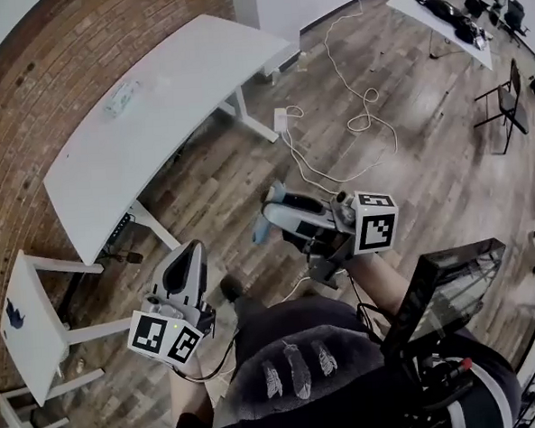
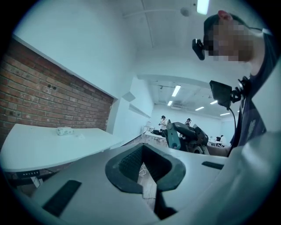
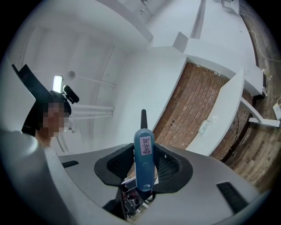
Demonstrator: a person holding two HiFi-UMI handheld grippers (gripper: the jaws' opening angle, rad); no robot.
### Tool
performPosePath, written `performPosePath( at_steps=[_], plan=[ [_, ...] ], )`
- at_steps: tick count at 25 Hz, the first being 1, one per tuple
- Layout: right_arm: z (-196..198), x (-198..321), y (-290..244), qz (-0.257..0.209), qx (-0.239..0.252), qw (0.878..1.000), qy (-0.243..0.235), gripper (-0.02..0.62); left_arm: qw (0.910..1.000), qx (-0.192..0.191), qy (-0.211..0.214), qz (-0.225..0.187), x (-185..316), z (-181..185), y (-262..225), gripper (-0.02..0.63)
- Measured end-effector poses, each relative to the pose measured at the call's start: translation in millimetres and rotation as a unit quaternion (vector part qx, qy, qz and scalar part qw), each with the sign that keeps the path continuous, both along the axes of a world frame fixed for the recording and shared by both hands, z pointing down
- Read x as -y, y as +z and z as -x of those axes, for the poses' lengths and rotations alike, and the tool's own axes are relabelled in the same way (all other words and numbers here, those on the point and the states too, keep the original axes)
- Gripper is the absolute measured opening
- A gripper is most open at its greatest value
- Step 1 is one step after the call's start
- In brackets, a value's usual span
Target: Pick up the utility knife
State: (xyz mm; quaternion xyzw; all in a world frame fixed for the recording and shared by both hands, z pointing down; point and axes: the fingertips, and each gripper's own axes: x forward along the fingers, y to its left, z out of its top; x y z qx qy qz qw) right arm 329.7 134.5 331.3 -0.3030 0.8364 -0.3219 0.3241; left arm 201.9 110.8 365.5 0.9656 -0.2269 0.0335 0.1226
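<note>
The blue utility knife (image 3: 144,154) stands upright between the pads of my right gripper (image 3: 145,170), which is shut on it; a white label shows on its handle and its dark tip points away. In the head view the right gripper (image 1: 281,212) is held in front of the person's body over the wood floor, with the knife (image 1: 260,229) poking out at its left. My left gripper (image 1: 189,255) is lower left, shut with nothing in it. In the left gripper view its jaws (image 2: 145,170) are together, and the right gripper with the knife (image 2: 174,139) shows beyond.
A long white table (image 1: 152,107) stands along the brick wall with a small packet (image 1: 120,98) on it. White cables (image 1: 357,122) and a power strip (image 1: 280,119) lie on the floor. A small white table (image 1: 26,323) is at left, a chair (image 1: 510,103) at right.
</note>
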Motion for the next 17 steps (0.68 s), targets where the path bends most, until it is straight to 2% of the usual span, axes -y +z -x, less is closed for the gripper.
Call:
performPosePath(
  at_steps=[4, 7, 10, 17],
  plan=[
    [-55.3, -47.2, 14.6, -0.005, 0.035, 0.999, 0.022, 0.143, 0.9984, 0.037, 0.026, -0.033, -51.1, -55.4, 5.2, -0.003],
    [-79.1, -62.9, 14.2, -0.006, 0.067, 0.997, 0.036, 0.143, 0.9948, 0.070, 0.039, -0.062, -74.3, -77.2, -4.0, -0.003],
    [-87.2, -75.5, 7.2, -0.007, 0.082, 0.996, 0.038, 0.143, 0.9934, 0.088, 0.046, -0.057, -89.9, -84.2, -10.4, -0.003],
    [-85.7, -98.6, 1.0, -0.002, 0.081, 0.996, 0.043, 0.143, 0.9926, 0.096, 0.055, -0.050, -115.5, -84.1, -8.7, -0.003]
  ],
)
